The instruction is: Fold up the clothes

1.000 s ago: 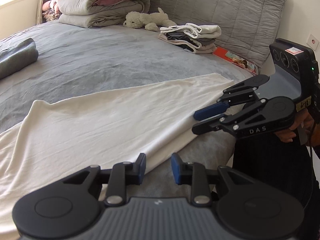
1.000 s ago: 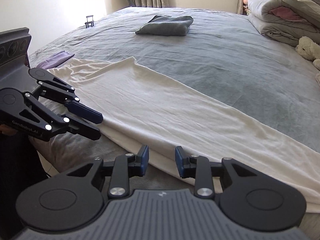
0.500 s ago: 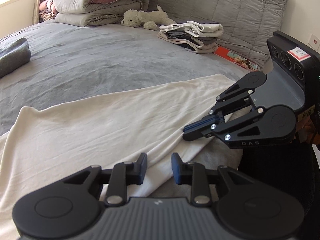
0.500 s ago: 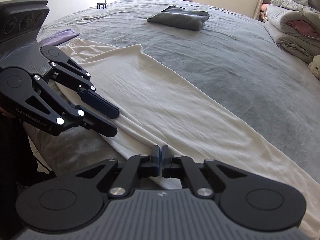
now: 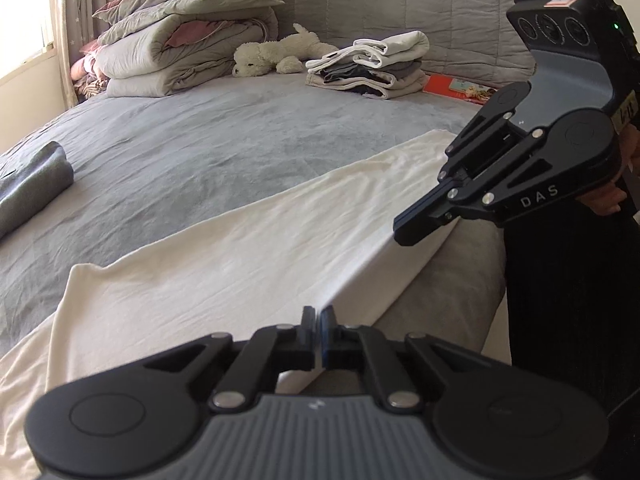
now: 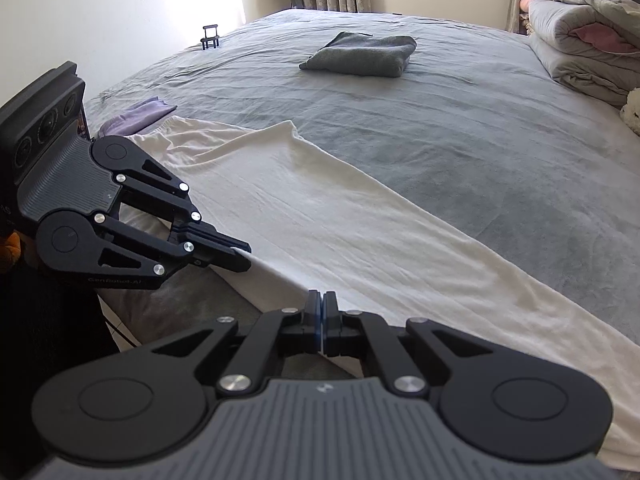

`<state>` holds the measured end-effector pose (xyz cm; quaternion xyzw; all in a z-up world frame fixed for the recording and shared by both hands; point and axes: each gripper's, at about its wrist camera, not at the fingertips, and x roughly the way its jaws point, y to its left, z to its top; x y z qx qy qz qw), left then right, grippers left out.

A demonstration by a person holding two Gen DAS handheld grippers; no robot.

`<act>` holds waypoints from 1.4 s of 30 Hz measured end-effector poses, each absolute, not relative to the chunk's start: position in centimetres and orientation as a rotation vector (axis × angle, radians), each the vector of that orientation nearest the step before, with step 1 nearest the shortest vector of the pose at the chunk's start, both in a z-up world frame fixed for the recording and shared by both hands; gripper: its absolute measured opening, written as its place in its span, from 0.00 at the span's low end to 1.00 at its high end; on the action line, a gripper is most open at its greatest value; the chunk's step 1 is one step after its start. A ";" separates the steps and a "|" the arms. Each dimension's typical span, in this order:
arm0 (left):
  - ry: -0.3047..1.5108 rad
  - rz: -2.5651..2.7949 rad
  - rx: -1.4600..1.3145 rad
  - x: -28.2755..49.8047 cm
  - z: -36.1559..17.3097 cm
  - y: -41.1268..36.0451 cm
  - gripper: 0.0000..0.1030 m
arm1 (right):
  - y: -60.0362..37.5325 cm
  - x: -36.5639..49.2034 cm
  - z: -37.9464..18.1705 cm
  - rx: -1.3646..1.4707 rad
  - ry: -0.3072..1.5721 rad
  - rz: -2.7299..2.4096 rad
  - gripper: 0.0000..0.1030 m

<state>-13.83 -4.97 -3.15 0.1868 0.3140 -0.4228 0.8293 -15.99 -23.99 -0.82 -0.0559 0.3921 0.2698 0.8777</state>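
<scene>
A long cream garment of soft, faintly creased knit lies spread flat along the near edge of a wide bed covered in a grey, velvety sheet. The left gripper, black with ribbed grey housing, has its two blue-lined fingers pressed together on the garment's near hem. The right gripper is pinched onto the same hem further along, so the edge runs taut and straight between them. On the far side, against a quilted grey headboard, sit a rolled-up puffy duvet, a fluffy white toy dog and a neat stack of folded clothes. A folded grey towel rests alone mid-bed.
</scene>
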 end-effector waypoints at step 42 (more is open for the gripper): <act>0.718 -1.175 0.324 -13.9 -4.4 -15.6 0.34 | -47.0 -20.6 -1.0 0.379 0.805 -0.180 0.37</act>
